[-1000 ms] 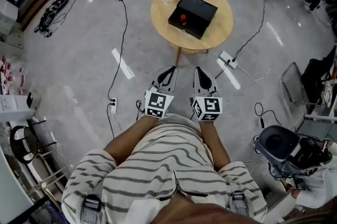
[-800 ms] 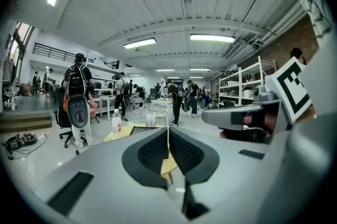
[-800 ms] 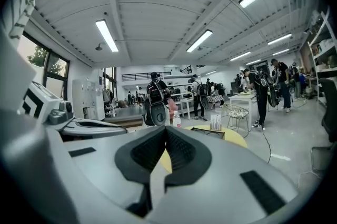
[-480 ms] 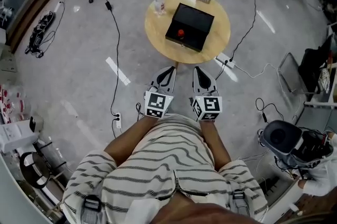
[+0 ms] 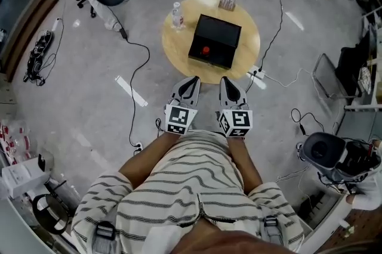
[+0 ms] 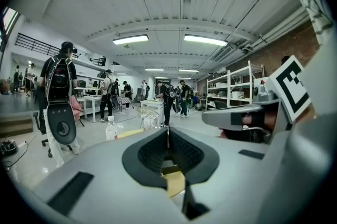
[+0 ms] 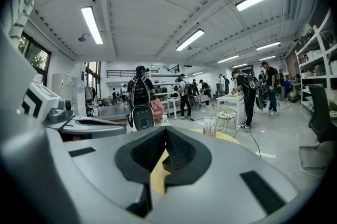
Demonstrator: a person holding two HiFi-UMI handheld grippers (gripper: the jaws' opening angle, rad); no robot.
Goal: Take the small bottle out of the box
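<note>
Box (image 5: 216, 40) ahead of left tool (image 5: 193, 81) and right tool (image 5: 226, 81), jaws together, empty

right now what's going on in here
A person in a striped shirt stands just short of a round wooden table, with the left gripper and right gripper both shut, empty and pointed toward it. On the table sits a black box with a small red object showing at its near side, and a clear bottle beside it. Nothing has been touched yet.
</note>
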